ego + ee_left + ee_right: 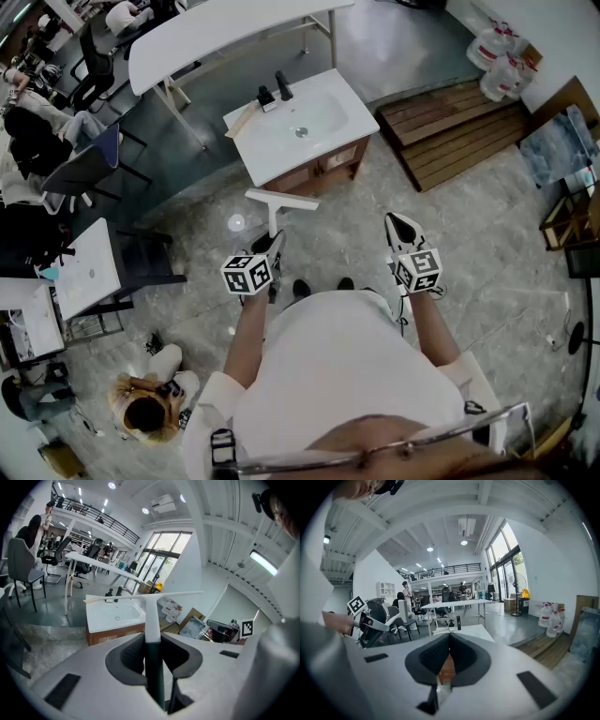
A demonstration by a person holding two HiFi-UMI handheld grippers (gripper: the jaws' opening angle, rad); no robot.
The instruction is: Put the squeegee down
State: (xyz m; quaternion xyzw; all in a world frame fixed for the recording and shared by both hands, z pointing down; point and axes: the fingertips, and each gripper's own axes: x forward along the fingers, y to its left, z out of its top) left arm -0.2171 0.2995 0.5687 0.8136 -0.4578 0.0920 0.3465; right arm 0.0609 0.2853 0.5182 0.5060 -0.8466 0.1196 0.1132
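Dark-handled white T-shaped squeegee (151, 616)

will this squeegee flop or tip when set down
Likely stiff: the squeegee stands straight from the left tool without sagging. Its wide blade tops a slim handle, so on end it would probably tip; flat, it should stay.

Head view looks steeply down from above, both gripper views forward (all share the washbasin (272, 150)).
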